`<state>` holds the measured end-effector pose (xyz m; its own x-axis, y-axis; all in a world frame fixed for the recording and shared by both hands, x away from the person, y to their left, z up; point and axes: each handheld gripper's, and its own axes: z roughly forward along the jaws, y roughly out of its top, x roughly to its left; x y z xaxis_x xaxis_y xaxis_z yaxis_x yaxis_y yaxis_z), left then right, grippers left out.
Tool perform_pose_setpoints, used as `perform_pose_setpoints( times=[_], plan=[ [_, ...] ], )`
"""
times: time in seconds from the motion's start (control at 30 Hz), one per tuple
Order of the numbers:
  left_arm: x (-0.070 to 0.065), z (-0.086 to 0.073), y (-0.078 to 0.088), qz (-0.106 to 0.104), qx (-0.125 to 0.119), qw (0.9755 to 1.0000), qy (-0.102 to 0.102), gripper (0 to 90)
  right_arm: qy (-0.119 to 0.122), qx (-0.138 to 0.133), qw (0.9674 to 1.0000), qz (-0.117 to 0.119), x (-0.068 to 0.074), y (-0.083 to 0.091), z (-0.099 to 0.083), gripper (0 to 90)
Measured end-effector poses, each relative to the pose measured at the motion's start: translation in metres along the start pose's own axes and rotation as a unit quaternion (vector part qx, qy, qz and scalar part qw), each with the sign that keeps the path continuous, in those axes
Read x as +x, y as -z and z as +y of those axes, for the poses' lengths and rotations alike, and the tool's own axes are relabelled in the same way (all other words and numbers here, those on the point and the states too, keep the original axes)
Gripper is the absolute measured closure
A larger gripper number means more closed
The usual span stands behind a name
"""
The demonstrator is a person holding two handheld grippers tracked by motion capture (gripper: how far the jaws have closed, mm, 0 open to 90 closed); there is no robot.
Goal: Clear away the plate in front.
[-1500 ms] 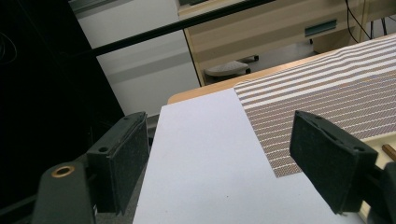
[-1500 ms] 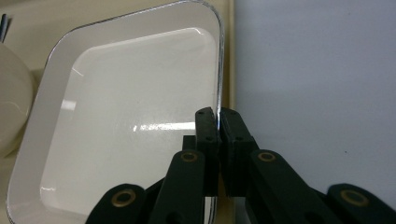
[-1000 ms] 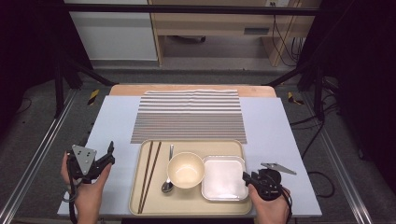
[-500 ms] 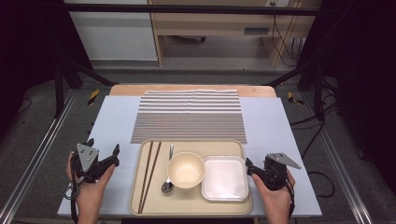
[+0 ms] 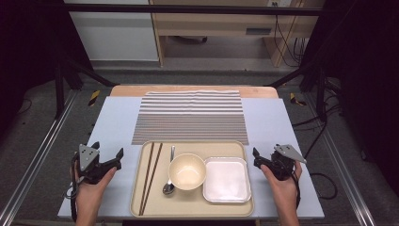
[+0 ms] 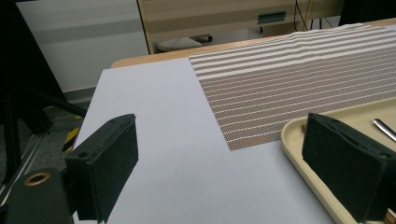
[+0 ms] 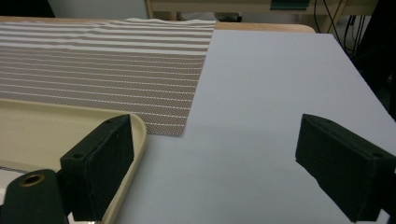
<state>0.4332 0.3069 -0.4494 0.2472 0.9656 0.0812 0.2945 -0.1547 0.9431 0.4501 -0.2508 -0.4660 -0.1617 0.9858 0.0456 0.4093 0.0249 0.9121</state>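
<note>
High view: the left tool (image 5: 107,155) and right tool (image 5: 261,157) flank the tray (image 5: 195,209) on the worktop (image 5: 117,122), near its two ends. Both tools' jaws have just been opening and stand wide, nothing between them.

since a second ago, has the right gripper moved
Yes. The right gripper has slid right, off the white dish and tray onto bare table beside the tray's right edge; its jaws have just been opening, nothing between them.
</note>
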Motion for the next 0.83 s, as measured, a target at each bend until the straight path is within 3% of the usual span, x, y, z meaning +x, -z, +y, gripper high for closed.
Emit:
perform_pose_setpoints(
  times=[0.2, 0.43, 0.53, 0.67, 0.83],
  plan=[
    [0.003, -0.004, -0.002, -0.012, -0.007, 0.9999, -0.007, 8.2, 0.043, -0.004, 0.9990, -0.015, -0.005, -0.006, 0.002, 12.6],
    [0.006, -0.011, -0.007, -0.029, -0.003, 0.9996, -0.007, 6.2, 0.063, -0.023, 0.9975, -0.021, -0.016, -0.002, -0.004, 14.3],
    [0.010, -0.014, -0.009, -0.035, 0.007, 0.9994, 0.000, 6.2, 0.066, -0.050, 0.9963, -0.024, -0.023, 0.002, -0.008, 14.5],
    [0.013, -0.014, -0.008, -0.039, -0.003, 0.9992, 0.011, 6.2, 0.083, -0.089, 0.9920, -0.034, -0.026, 0.006, -0.011, 14.2],
    [0.013, -0.015, -0.010, -0.055, -0.009, 0.9984, 0.014, 6.2, 0.082, -0.121, 0.9888, -0.030, -0.023, 0.007, -0.012, 14.7]
  ],
)
